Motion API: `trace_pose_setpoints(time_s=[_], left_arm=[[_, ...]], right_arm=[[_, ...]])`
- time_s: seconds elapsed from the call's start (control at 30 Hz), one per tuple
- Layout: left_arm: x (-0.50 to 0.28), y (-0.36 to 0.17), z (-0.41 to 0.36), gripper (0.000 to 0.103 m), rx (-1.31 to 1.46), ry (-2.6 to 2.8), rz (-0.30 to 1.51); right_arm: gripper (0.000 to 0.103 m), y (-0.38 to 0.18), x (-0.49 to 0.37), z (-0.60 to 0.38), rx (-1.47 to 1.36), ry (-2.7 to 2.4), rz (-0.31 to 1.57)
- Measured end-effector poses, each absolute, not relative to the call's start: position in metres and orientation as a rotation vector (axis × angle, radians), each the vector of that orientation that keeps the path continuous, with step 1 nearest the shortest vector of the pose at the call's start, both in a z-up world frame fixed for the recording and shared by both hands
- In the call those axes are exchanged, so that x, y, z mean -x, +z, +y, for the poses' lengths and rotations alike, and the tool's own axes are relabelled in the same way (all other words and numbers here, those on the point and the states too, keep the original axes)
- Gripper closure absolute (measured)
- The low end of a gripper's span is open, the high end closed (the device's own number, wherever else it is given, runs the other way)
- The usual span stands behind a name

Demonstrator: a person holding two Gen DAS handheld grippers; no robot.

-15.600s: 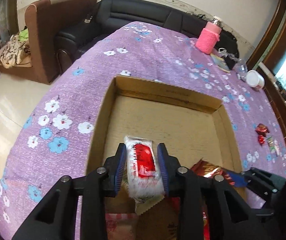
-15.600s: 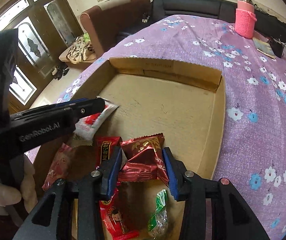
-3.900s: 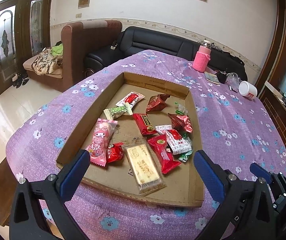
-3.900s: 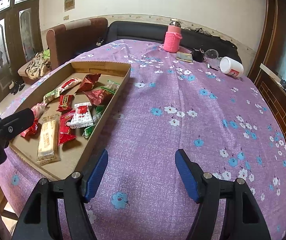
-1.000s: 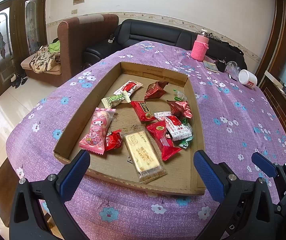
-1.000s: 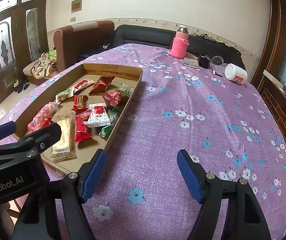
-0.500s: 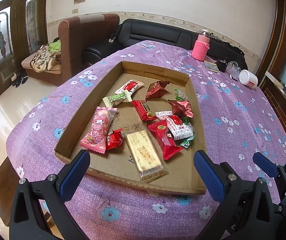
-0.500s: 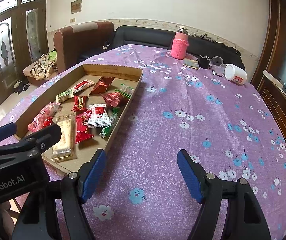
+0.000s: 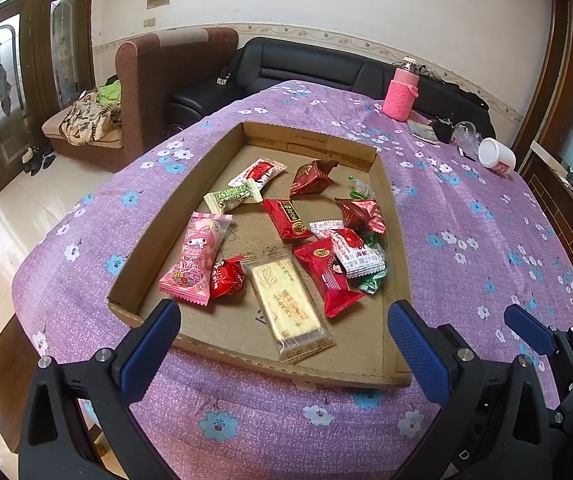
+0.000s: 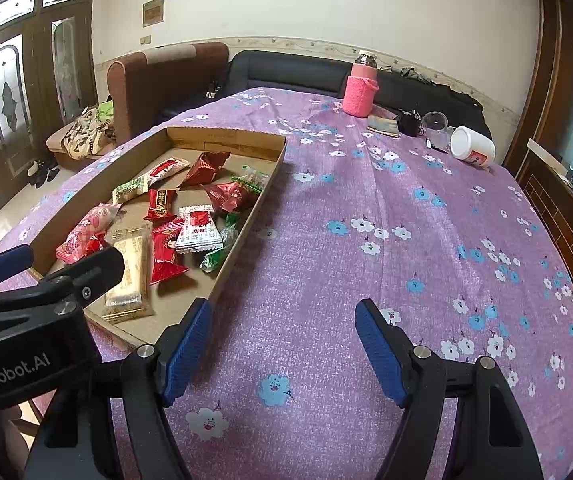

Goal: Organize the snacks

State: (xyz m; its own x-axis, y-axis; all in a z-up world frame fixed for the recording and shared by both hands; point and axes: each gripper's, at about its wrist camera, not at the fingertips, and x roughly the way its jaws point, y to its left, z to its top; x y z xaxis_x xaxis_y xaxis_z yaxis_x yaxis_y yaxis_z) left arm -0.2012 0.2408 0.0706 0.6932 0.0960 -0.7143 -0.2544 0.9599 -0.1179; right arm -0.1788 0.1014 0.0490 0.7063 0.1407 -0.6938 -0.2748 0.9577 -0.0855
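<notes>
The purple flowered tablecloth (image 10: pixel 366 208) is carrying a shallow cardboard tray (image 9: pixel 397 248), probably gathering every snack: the biscuit packet (image 9: pixel 286 300) and small sweets are lying inside. The left gripper (image 9: pixel 282 332) and right gripper (image 10: pixel 282 344) are hanging released, empty, nearside.

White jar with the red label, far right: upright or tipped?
Tipped: the white plastic jar lies on its side on the purple floral tablecloth.
</notes>
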Motion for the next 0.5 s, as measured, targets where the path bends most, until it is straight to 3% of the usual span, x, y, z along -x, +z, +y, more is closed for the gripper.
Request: trace_pose_setpoints(time_s=[0.5], left_arm=[[0.2034,0.0696,0.2404,0.000,0.216,0.194,0.772]], right_arm=[[0.025,0.0483,0.1806,0.0990,0.184,0.235,0.746]])
